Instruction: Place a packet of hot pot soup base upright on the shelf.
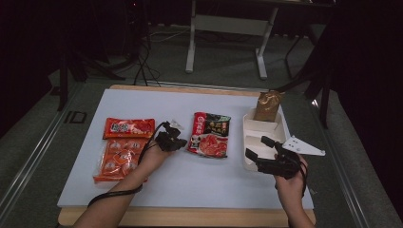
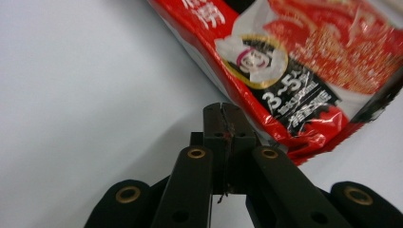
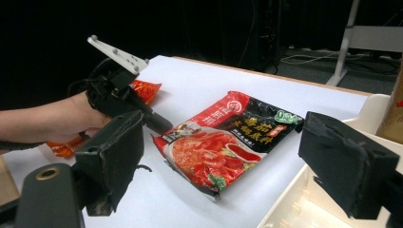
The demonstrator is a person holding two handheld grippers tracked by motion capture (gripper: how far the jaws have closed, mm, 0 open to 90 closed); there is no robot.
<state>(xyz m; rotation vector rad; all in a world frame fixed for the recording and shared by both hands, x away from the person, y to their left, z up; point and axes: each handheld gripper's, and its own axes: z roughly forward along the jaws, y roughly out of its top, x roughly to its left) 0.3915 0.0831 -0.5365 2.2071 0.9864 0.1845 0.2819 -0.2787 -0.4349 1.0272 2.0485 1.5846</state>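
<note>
A red and black soup-base packet [image 1: 209, 134] [image 3: 228, 142] lies flat in the middle of the white table top [image 1: 190, 180]. My left gripper [image 1: 180, 142] [image 3: 163, 125] sits low at the packet's left edge. In the left gripper view its jaws [image 2: 222, 110] meet, with their tips right beside the packet's edge [image 2: 304, 57]; no foil shows between the pads. My right gripper [image 1: 256, 147] [image 3: 221, 159] stands open at the near left side of the white tray [image 1: 252, 124], with nothing between its fingers.
Two orange snack packets [image 1: 128, 127] [image 1: 118, 160] lie at the left of the table. A brown pouch [image 1: 267, 105] stands in the far end of the tray. Table legs and cables stand on the floor beyond the far edge.
</note>
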